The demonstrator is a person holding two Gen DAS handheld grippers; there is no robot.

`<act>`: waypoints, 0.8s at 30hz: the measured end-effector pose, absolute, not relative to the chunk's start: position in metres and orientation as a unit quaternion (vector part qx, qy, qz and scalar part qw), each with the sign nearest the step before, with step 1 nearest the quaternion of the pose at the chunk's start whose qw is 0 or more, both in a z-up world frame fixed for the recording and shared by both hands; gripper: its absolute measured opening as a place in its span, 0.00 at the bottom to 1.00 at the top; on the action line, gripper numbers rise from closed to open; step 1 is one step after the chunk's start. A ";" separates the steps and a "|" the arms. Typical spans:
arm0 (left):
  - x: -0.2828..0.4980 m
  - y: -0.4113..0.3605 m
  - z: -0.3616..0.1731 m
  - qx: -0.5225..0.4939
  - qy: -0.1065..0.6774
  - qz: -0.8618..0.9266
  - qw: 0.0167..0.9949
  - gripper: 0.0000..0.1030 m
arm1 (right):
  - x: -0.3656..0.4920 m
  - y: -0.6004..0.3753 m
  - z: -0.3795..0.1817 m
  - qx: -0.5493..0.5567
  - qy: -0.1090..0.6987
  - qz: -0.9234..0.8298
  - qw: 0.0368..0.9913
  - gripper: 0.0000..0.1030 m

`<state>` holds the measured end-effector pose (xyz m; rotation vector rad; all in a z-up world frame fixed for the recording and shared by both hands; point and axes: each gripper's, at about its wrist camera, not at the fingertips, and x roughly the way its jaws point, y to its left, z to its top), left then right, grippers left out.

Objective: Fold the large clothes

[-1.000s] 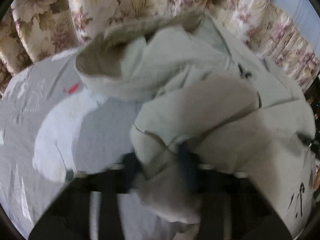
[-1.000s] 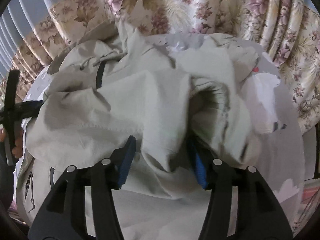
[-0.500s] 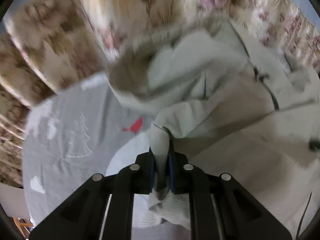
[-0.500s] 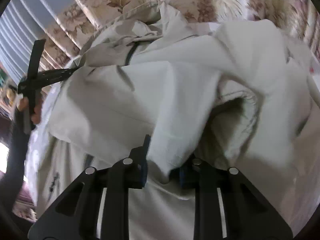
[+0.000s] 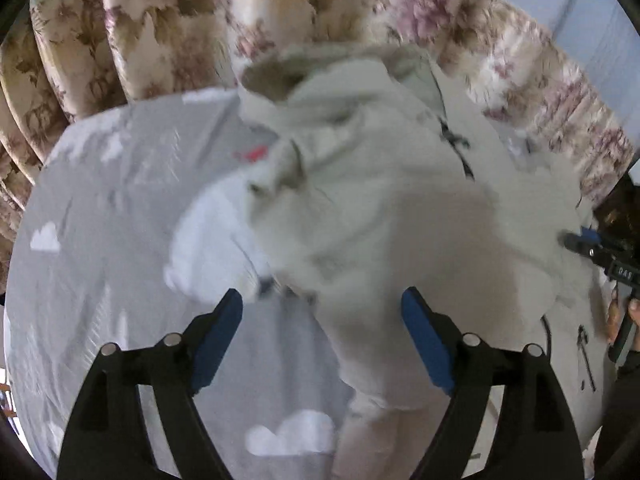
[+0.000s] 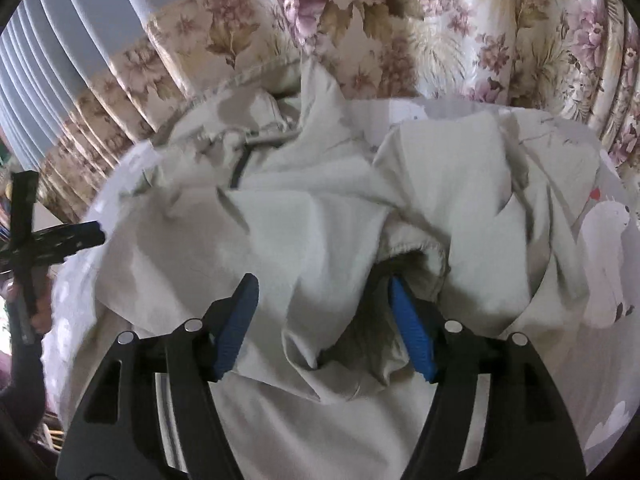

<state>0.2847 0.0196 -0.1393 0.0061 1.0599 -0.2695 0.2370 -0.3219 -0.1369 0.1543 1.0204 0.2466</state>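
**Both grippers letting go of a jacket on the bed**

Left wrist view: my left gripper (image 5: pixel 322 334) has its jaws spreading wide; the blue pads (image 5: pixel 218 336) stand clear of the cloth, with only a loose lobe of fabric hanging between them, nearer the right pad. The jacket (image 5: pixel 380 208) lies heaped directly ahead and to the right of this gripper. It is a pale grey-beige garment of thin, matte woven cloth, crumpled into soft ridges, with a hood (image 5: pixel 280 76) at the far end and a dark zip (image 5: pixel 456 148) running down from it. I judge its long axis to run from far to near.

Right wrist view: my right gripper (image 6: pixel 324 328) is also opening. A raised fold of the jacket sits between its ribbed pads without being pinched, and an elastic cuff (image 6: pixel 408 246) gapes just beyond the right pad. The left gripper shows at the far left edge here, well apart.

The jacket rests on a bed (image 5: pixel 112 208) under a smooth grey sheet printed with white clouds; floral curtains (image 6: pixel 400 20) hang behind.

The right gripper sits nearer the garment's bulk, so I expect the next grasp to fall to it, at the cuff or the fold in front.
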 end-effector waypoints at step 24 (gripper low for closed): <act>0.265 0.016 -0.141 0.113 0.450 -0.050 0.884 0.89 | 0.212 -0.378 -0.071 0.042 0.406 0.055 0.911 0.80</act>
